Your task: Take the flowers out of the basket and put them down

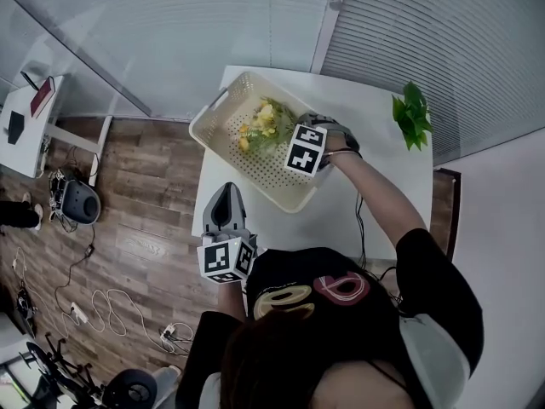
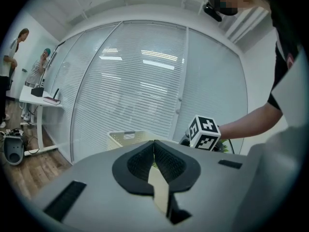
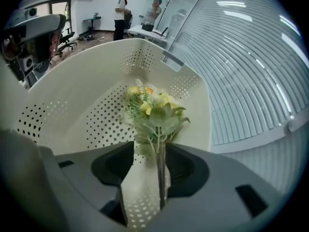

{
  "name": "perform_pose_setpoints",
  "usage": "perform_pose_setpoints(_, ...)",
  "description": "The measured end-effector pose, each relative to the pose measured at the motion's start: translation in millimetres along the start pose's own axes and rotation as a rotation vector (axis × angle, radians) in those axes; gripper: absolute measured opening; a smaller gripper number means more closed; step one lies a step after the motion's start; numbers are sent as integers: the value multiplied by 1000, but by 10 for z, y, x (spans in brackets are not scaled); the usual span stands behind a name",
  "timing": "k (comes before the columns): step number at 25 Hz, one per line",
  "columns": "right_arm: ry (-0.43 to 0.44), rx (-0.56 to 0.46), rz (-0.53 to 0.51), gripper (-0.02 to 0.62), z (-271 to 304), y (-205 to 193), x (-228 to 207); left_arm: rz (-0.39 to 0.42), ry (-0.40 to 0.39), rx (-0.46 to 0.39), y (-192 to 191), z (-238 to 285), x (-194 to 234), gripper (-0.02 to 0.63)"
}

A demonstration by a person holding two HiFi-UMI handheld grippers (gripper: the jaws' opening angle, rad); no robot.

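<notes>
Right gripper view: right tongs [image 3: 150, 148] released, straddling stems of flowers [image 3: 153, 109] inside basket [image 3: 87, 81], far on counter [image 1: 362, 100]. Left tongs [image 2: 154, 144] clenched, empty. Risk: off-centre stems slipping free on closing.

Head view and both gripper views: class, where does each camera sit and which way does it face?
Head view: on the person's head, steeply down at table, basket; right forearm shows.
Left gripper view: on left gripper, roughly level toward blinds; shut jaws show.
Right gripper view: on right gripper, down into basket at flowers; open jaws show.
Shared: basket.
</notes>
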State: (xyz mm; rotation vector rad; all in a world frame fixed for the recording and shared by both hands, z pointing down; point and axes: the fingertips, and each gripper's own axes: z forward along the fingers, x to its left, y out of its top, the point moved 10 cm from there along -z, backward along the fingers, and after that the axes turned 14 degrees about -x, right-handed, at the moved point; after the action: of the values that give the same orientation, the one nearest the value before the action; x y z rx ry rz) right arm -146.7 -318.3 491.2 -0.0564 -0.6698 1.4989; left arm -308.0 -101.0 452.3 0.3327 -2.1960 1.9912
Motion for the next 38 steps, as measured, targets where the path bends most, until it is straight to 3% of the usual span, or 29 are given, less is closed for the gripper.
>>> perform_pose_setpoints(6, -9, 137, -86, 210, 219, 1, -23, 11, -10, 2, -21, 59, 40, 17)
perform_pose_setpoints(13, 12, 226, -103, 209, 387, 6, -10, 22, -51, -7, 11, 144, 52, 17)
perform_pose_setpoints(17, -44, 318, -182, 203, 496, -5, 24, 13, -63, 14, -15, 159, 32, 17)
perform_pose_setpoints(20, -132, 367, -256, 123, 566, -61, 34, 17, -59, 17, -39, 171, 62, 17)
perform_pose_setpoints(30, -157, 376, -290, 72, 587, -73, 39, 23, -13, 38, -66, 126, 176, 17)
perform_pose_setpoints(38, -165, 332, -254, 48, 526, -50, 35, 25, -14, 53, -47, 80, 164, 17)
